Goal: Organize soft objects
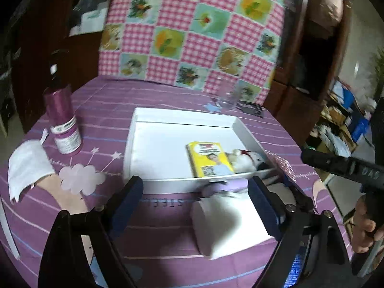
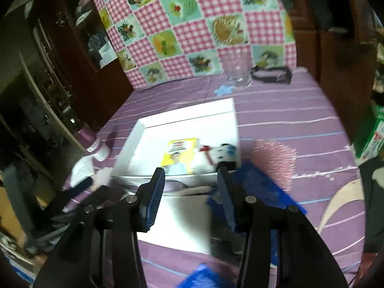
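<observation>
A white tray (image 1: 134, 144) on a purple bedspread (image 1: 100, 110) holds a yellow packet (image 1: 208, 158) and plush toy (image 1: 244, 160) at its four o'clock corner. Nearer, a white folded cloth (image 1: 230, 225) waits outside, between the left gripper (image 1: 195, 204)'s spread jaws. The right gripper (image 2: 190, 196)'s jaws stand apart, empty.

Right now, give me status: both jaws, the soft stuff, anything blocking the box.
Left gripper open over white folded item. Right gripper open, nothing gripped. Plush toy already in white box beside yellow book. Box mouth clear.
</observation>
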A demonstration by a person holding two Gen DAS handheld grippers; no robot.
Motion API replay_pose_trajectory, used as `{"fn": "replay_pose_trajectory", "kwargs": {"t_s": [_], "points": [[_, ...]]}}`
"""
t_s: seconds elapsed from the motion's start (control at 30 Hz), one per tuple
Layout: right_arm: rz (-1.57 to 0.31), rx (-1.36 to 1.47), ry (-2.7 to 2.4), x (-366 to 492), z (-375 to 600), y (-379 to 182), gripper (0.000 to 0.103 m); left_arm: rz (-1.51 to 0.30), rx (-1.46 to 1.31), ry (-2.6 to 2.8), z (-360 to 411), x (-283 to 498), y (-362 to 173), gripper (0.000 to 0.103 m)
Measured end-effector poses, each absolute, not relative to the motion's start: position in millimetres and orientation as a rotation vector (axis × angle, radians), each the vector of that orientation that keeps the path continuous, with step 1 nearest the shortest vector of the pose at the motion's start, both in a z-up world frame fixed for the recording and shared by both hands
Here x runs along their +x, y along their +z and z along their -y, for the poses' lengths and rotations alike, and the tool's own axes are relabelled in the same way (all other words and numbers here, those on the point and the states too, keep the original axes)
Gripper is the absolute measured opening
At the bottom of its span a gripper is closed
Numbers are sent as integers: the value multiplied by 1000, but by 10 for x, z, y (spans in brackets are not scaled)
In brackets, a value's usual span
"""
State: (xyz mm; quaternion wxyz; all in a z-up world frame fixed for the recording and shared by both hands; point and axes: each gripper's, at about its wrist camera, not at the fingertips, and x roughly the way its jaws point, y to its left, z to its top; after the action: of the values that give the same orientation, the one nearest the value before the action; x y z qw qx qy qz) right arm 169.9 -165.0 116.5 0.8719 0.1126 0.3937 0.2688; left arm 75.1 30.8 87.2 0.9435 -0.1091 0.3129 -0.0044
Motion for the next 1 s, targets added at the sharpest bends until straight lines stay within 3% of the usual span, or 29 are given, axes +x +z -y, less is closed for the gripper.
{"fn": "replay_pose_trajectory", "kwargs": {"t_s": [0.37,1.0], "points": [[-987,126,625,1886,858,1264,47,-736,-293,137,-629,849,758,60],[-1032,-94,683,1921,339,861,47,-813,-353,202,-808,909,645,60]]}}
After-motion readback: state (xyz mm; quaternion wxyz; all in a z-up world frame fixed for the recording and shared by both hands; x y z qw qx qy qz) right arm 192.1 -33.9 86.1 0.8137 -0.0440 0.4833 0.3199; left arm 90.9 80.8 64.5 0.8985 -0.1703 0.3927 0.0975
